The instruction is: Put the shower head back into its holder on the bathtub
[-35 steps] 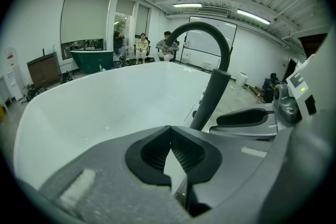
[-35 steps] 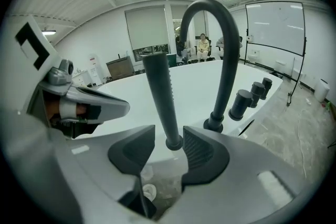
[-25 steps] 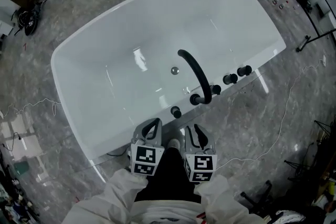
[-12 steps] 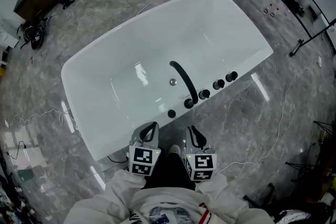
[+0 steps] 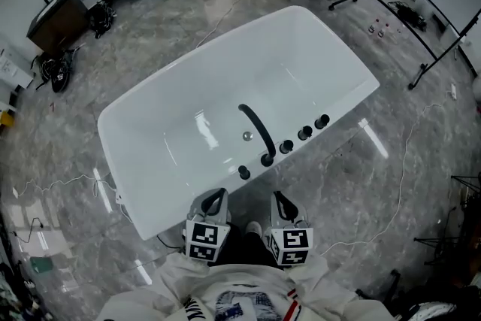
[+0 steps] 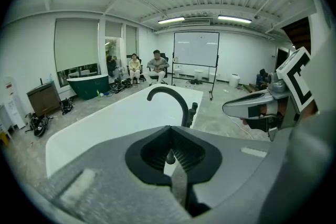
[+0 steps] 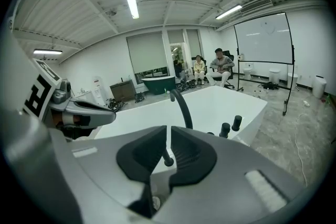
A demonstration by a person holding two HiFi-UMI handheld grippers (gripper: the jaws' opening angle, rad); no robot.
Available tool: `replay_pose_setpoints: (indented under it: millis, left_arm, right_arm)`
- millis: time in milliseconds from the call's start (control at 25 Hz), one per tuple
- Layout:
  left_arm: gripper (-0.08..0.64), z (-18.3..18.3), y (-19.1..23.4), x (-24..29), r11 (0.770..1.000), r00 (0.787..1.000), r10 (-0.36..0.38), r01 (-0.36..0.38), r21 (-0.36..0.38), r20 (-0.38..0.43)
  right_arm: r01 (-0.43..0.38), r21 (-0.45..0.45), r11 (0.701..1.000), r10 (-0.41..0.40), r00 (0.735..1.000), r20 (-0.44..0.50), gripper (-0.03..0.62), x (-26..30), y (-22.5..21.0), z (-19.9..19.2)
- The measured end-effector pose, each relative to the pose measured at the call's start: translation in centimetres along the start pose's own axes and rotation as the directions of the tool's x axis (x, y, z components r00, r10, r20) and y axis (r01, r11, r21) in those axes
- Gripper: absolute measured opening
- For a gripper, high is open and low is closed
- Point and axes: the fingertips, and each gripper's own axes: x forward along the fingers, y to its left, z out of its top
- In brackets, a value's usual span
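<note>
Shower head [image 5: 244, 172] looks to be back in its holder. It is a slim black stick standing on the near rim of the bathtub [image 5: 225, 79], just left of the foot of the arched spout [image 5: 255, 130]. Three black knobs [image 5: 304, 134] are strung along the rim to the right.

Its long axis runs roughly upright, with the tip toward the ceiling and the base in what looks like a rounded socket. Whether it leans a touch I cannot tell. From overhead it shows only as a dark dot, and nothing touches it.

To my eye the job is done bar the check. To finish well I would keep both tools clear of the rim and see that the stick sits fully down in its socket. I would also mind any hose below, which I cannot see.

The left gripper [image 5: 216, 196] is held close at the person's front, on the near side of the tub and well apart from it. Its tips are pressed together on nothing. The right gripper [image 5: 279, 198] sits just beside it, its jaws down to a narrow slit after just closing. Nothing is between them, and the stick seen through the gap stands far beyond.
</note>
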Motion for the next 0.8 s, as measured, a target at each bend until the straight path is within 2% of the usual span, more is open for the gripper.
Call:
replay_pose_setpoints:
  millis: [120, 360, 520, 800]
  left_arm:
    - [-0.002, 0.5, -0.5, -0.7, 1.000, 1.000, 0.005, -0.005, -0.001, 0.009]
    - [-0.002, 1.7, -1.8, -1.5, 1.000, 0.999, 0.020, -0.019, -0.017, 0.036]
    - [-0.002, 3.0, -1.1, -2.7, 1.000, 0.998, 0.020, -0.020, 0.001, 0.052]
    - [-0.002, 2.5, -0.1, -4.3, 1.000, 0.999, 0.001, -0.002, 0.014, 0.055]
  right_arm:
    - [0.005, -0.004, 1.000, -0.005, 1.000, 0.014, 0.008, -0.8, -0.3, 0.4]
    - [-0.017, -0.009, 1.000, 0.017, 1.000, 0.026, 0.006, -2.3, -0.7, 0.9]
    - [-0.009, -0.003, 1.000, 0.009, 0.999, 0.038, 0.006, -2.6, -0.1, 1.9]
    - [0.016, 0.025, 1.000, -0.018, 0.997, 0.073, 0.006, -3.6, 0.9, 2.4]
